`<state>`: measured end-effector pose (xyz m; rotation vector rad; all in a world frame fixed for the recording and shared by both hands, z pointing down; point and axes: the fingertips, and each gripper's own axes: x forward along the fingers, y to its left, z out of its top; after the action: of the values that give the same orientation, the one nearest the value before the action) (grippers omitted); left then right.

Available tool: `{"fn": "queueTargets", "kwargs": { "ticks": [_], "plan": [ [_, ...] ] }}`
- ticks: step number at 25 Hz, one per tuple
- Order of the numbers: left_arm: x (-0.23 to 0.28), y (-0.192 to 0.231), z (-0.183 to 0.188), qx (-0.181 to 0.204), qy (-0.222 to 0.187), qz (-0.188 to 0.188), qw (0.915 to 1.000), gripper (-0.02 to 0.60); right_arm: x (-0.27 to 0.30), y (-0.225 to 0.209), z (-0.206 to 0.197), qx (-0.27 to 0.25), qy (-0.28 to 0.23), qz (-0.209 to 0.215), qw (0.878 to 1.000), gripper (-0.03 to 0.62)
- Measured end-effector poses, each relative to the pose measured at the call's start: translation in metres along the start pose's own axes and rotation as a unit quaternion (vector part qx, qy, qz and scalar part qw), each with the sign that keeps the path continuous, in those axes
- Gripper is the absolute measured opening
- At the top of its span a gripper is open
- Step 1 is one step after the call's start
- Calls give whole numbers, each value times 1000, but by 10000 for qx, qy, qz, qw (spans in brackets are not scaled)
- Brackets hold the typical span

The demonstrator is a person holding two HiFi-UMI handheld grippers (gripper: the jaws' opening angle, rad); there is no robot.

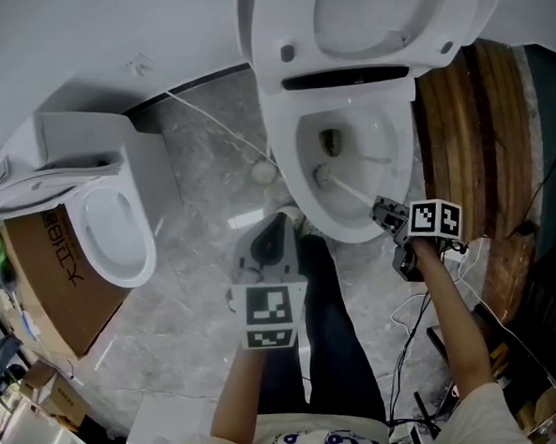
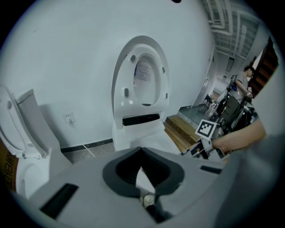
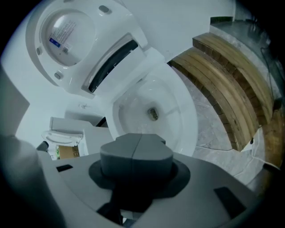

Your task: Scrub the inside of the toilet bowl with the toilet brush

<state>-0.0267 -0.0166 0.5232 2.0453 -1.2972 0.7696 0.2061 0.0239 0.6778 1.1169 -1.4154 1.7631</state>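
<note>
2 grippers, 1 busy | R gripper (image 1: 383,212) jaws shut on handle of white long-handled toilet brush (image 1: 349,189), head low in white ceramic toilet bowl (image 1: 285,160) nr drain, slanted for reach | L gripper (image 2: 141,167) jaws apart, empty, parked clear over grey marble floor (image 1: 196,268).

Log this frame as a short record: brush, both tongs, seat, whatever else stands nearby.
brush: head down in the bowl, near the drain
right tongs: shut on the brush handle
left tongs: open, empty, held over the floor beside the bowl
seat: raised
second toilet: at left, apart
</note>
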Motion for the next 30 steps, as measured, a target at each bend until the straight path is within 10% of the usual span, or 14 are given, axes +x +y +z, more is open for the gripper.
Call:
{"fn": "queueTargets", "kwargs": {
  "ticks": [14,30],
  "plan": [
    [-2,-1,-3,-16,38,49,10000,3,-16,-38,22,-1945,279,-1267,9723,164],
    [1,10,0,-12,43,119,9999,3,-15,-22,74,-4599,-621,-2711,8433,170]
  ]
}}
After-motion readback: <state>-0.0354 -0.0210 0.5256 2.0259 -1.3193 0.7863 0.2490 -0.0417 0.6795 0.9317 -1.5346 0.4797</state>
